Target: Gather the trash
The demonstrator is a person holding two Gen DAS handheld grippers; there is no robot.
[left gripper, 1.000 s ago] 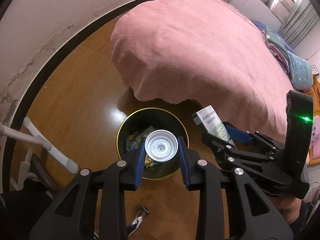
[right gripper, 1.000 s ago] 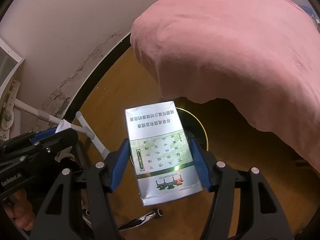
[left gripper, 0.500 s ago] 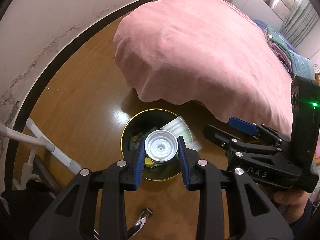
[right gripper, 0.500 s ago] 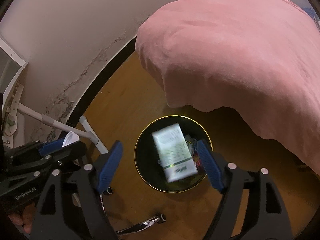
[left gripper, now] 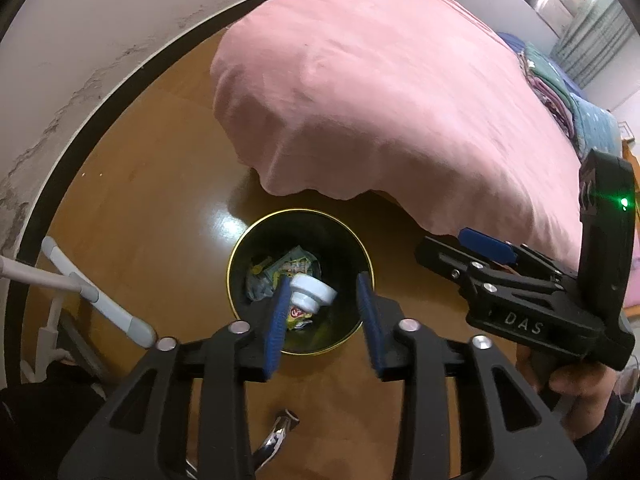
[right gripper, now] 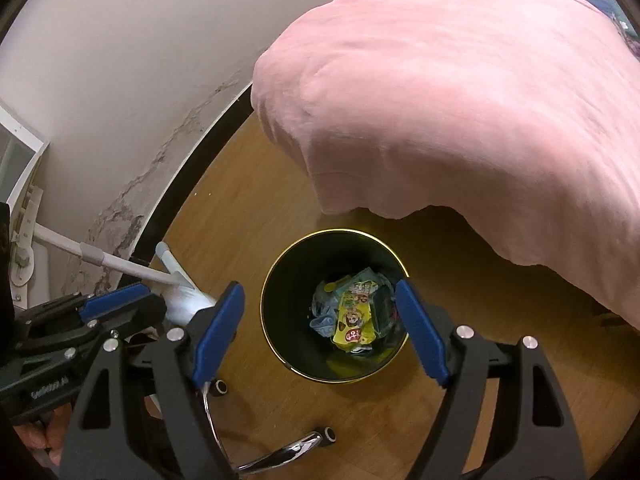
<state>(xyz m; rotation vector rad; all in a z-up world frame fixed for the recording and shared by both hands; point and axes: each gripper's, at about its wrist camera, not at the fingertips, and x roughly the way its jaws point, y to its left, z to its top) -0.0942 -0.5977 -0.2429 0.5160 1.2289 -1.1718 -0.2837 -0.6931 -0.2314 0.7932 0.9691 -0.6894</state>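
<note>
The left gripper [left gripper: 322, 308] is spread apart above the bin [left gripper: 362, 256], the white cup [left gripper: 310, 294] loose at its 9 o'clock finger; the right gripper [right gripper: 320, 332] gapes empty. A sideways bounce could tip the cup past the rim.

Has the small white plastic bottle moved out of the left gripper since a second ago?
Yes. The left gripper has opened and the white bottle has tipped and dropped toward the trash inside the round black gold-rimmed bin.

wooden floor [right gripper: 460, 412]: black gold-rimmed bin [right gripper: 276, 344] standing on it, beside pink-covered bed [right gripper: 460, 100].
</note>
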